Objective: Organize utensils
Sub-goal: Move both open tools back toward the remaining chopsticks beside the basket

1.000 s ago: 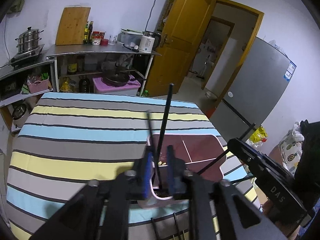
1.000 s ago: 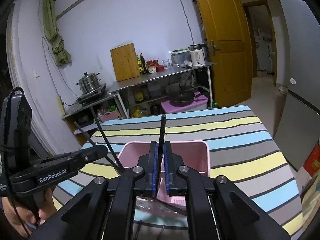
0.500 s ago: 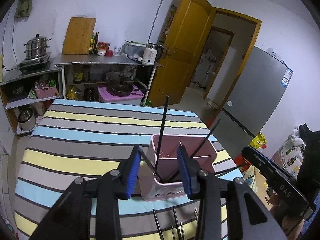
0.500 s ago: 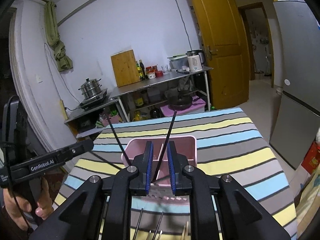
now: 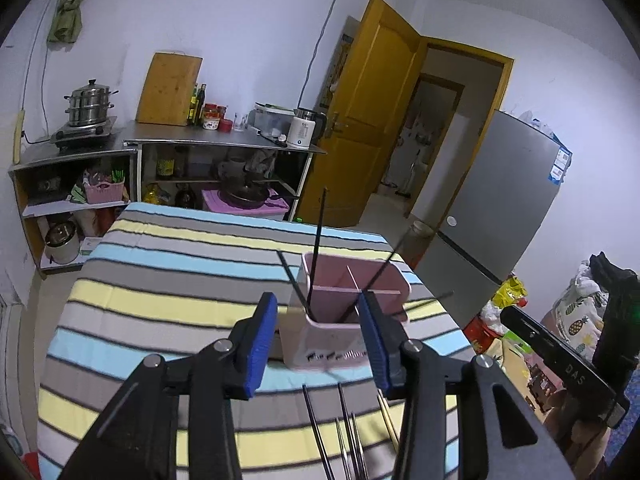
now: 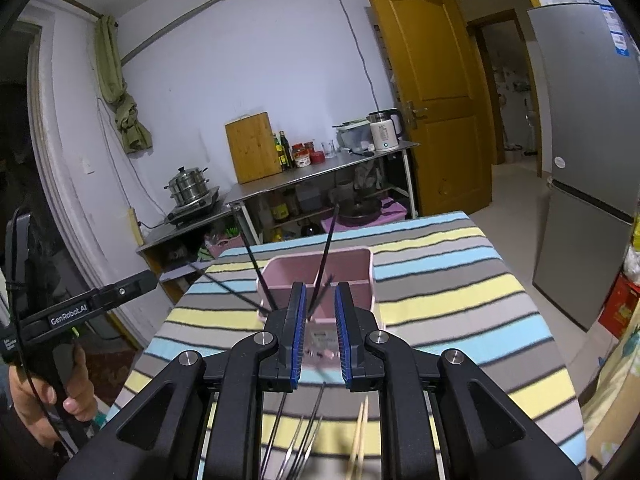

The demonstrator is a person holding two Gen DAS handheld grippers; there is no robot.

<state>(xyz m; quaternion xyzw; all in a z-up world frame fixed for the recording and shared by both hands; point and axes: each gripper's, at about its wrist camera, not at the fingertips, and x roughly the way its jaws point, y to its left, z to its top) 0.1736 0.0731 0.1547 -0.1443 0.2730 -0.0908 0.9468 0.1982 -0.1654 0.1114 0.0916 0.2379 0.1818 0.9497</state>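
While the left gripper (image 5: 318, 342) is opening, empty, and the right gripper (image 6: 320, 334) stands narrow, empty, the pink holder (image 5: 344, 320) mid-table holds 4 leaning chopsticks (image 5: 318, 248); a bump tips it. Loose chopsticks (image 6: 304, 436) lie near.

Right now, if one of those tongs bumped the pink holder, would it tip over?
Possibly. The pink holder looks like thin, light plastic, taller than wide. The black chopsticks lean out above its rim, adding leverage. The striped cloth might grip its base, so it would probably tip rather than slide.
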